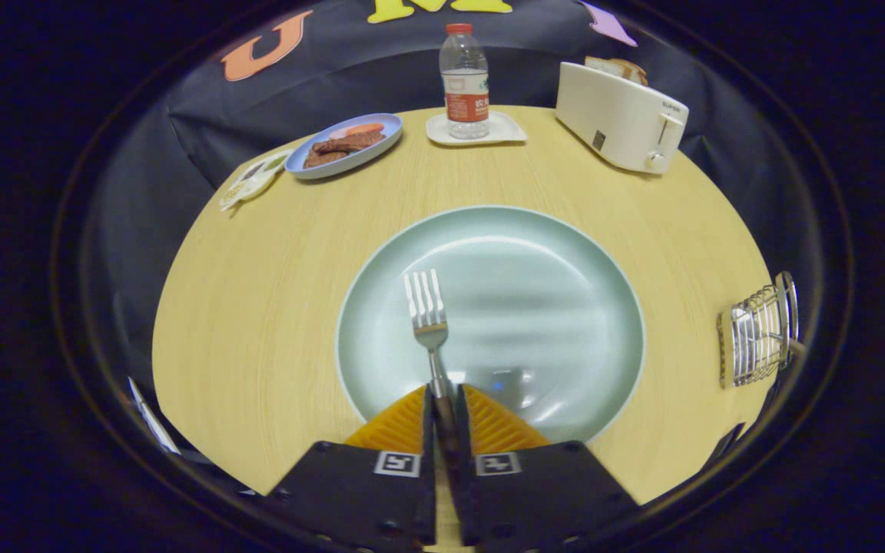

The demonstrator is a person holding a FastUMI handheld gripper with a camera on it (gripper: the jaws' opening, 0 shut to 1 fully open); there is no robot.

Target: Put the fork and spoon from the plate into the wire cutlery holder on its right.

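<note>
Your hand-held gripper (pixel 443 418) clamped the silver metal fork (pixel 429 322); carry it level to the wire cutlery holder (pixel 759 332) at the desk's right edge.

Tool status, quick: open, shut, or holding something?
Tool: shut on the fork, gripping its handle, tines pointing ahead over the green plate.

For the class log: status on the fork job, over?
Hand-held gripper shut on fork handle, over green plate. Wire cutlery holder off right. Table between bare.
</note>
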